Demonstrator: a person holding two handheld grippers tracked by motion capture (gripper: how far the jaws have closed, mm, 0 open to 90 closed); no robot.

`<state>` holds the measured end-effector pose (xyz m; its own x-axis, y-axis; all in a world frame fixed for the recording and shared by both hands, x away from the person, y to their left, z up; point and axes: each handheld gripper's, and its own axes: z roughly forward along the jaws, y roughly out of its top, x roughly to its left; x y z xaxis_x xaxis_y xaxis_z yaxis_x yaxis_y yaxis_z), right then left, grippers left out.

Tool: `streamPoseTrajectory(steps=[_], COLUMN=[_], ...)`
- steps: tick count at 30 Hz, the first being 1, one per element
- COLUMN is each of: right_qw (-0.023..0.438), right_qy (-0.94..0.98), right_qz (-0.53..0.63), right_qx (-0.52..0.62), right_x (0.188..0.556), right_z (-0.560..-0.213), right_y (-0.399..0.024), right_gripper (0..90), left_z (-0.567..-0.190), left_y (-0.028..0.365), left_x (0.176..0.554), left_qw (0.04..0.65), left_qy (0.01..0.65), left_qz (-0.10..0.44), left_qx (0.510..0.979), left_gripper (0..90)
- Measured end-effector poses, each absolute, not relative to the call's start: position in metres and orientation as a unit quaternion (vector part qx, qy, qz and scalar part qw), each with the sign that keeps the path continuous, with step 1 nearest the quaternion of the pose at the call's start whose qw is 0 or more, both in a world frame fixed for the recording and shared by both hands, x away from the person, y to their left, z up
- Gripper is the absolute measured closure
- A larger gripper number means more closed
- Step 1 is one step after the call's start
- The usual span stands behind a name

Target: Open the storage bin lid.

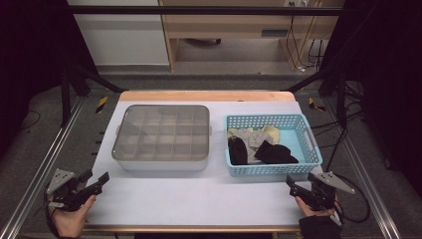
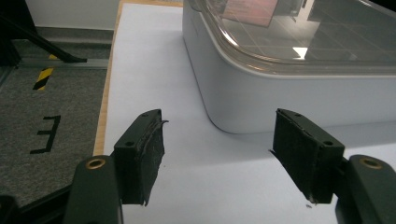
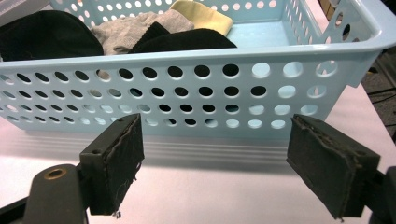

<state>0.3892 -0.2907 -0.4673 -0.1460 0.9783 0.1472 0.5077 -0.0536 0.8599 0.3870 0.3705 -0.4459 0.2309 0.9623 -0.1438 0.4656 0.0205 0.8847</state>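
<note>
A grey divided box with a clear lid (image 1: 161, 137) sits left of centre on the white table. To its right stands a light blue perforated basket (image 1: 311, 142) holding black socks (image 1: 273, 153), grey socks (image 1: 251, 137) and a yellow one (image 1: 271, 132). My left gripper (image 1: 94, 180) rests at the table's front left edge, open and empty; in the left gripper view (image 2: 217, 156) the box corner (image 2: 233, 100) lies just ahead. My right gripper (image 1: 294, 185) is at the front right, open and empty; in the right gripper view (image 3: 219, 168) the basket wall (image 3: 187, 84) is close ahead.
The white tabletop (image 1: 199, 196) has free room in front of the box and basket. Metal rails (image 1: 45, 164) run along both sides of the table. Cables (image 1: 358, 196) trail on the floor at the right. Wooden furniture stands behind the table.
</note>
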Motion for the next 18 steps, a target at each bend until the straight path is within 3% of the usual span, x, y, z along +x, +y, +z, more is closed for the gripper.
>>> streamPoseTrajectory(steps=[9, 18], right_qw=[0.289, 0.278], right_qy=[0.632, 0.639], right_qz=[0.427, 0.442], right_qx=[0.578, 0.565], right_x=[0.385, 0.384], right_z=[-0.463, -0.452], right_y=[-0.286, -0.277], right_gripper=[22.7, 20.9], left_z=[-0.44, -0.432], left_y=[0.373, 0.373], left_x=[0.383, 0.383], left_qw=[0.458, 0.461], left_qy=[0.553, 0.543], left_qz=[0.276, 0.278], left_qx=[0.639, 0.644], left_gripper=[32.8, 32.2])
